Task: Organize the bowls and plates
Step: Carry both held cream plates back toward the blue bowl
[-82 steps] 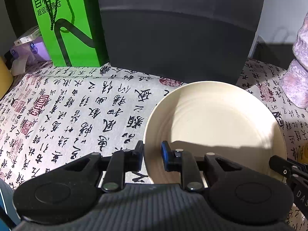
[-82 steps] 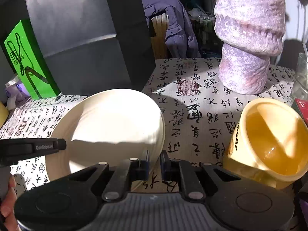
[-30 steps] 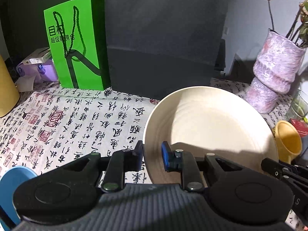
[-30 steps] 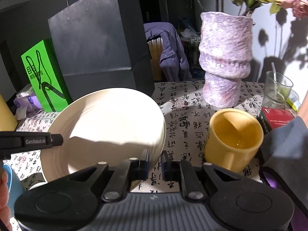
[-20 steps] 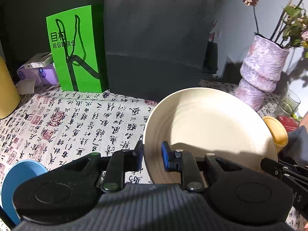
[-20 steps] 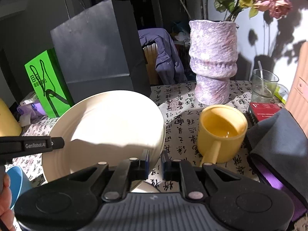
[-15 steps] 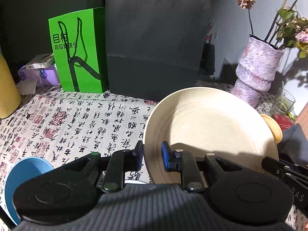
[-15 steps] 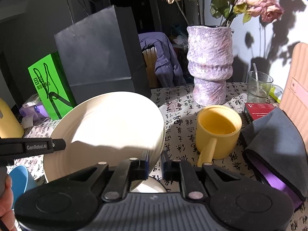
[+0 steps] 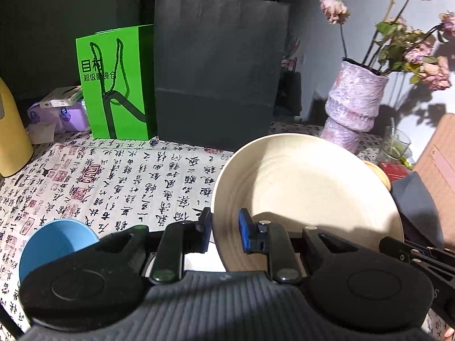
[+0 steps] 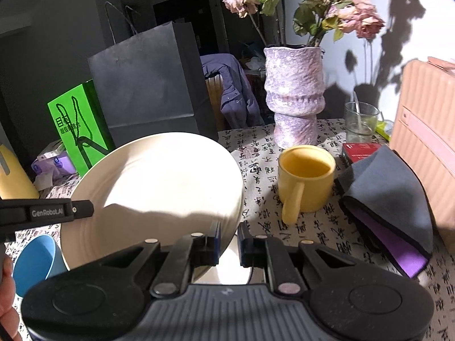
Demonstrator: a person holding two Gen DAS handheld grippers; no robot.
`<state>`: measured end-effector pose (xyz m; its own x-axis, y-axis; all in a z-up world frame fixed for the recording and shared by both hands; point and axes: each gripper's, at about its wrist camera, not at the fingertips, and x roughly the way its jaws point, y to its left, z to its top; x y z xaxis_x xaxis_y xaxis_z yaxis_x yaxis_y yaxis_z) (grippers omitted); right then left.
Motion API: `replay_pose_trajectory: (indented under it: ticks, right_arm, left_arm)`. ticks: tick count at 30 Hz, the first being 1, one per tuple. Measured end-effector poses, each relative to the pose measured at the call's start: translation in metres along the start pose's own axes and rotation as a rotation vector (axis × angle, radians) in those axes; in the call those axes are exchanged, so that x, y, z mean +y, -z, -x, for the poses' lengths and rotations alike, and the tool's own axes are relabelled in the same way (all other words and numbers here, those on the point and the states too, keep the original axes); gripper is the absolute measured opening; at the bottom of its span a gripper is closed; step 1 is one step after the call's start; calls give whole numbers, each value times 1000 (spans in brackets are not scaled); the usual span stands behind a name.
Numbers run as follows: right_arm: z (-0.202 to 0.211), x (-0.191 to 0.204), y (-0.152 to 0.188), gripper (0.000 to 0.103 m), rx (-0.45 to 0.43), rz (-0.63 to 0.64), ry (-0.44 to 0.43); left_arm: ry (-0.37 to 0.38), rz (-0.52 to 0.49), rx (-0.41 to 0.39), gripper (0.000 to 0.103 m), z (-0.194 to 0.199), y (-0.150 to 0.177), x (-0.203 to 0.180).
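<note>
Step in hand: a two-handed carry; the cream plate [image 9: 307, 187] is off the tabletop [image 9: 119, 176], pinched on opposite edges.
Left gripper [image 9: 224, 228]: jaws nearly closed, clamping the plate's left rim, one pad under it, the blue pad on its face.
Right gripper [image 10: 229, 240]: clamped the same way on the plate's right rim; it angles downward, as the left one does.
Plate pose: tilted, far edge higher, face turned to the cameras, held between the two grippers above the cloth.
Below the plate: a pale, round dish-like edge [image 10: 230, 272] shows just under the near rim; I cannot tell what it is.
Blue bowl [image 9: 57, 244]: low on the left, near, apart from the plate.
Yellow mug [image 10: 305, 177]: on the tabletop to the right, close to the plate's right edge.
Further back: the purple vase [image 10: 294, 93], the dark paper bag [image 9: 219, 74] and the green bag [image 9: 116, 82].
Next move, as I judge it: level the plate, lower it onto its stacking spot, both grippers loosening together, keeping clear of the mug.
</note>
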<state>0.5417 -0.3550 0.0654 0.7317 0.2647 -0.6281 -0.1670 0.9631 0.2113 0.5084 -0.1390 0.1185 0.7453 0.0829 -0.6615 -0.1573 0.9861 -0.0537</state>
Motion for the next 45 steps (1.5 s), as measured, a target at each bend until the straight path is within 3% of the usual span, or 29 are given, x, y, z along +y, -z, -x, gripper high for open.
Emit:
replay_pose_trajectory:
  ticks: [20, 45]
  right_arm:
    - [69, 6, 42, 12, -71, -50, 26]
    - [126, 26, 99, 13, -141, -23, 53]
  left_arm:
    - [111, -32, -67, 20, 65, 27, 16]
    - [166, -56, -100, 20, 105, 82, 40]
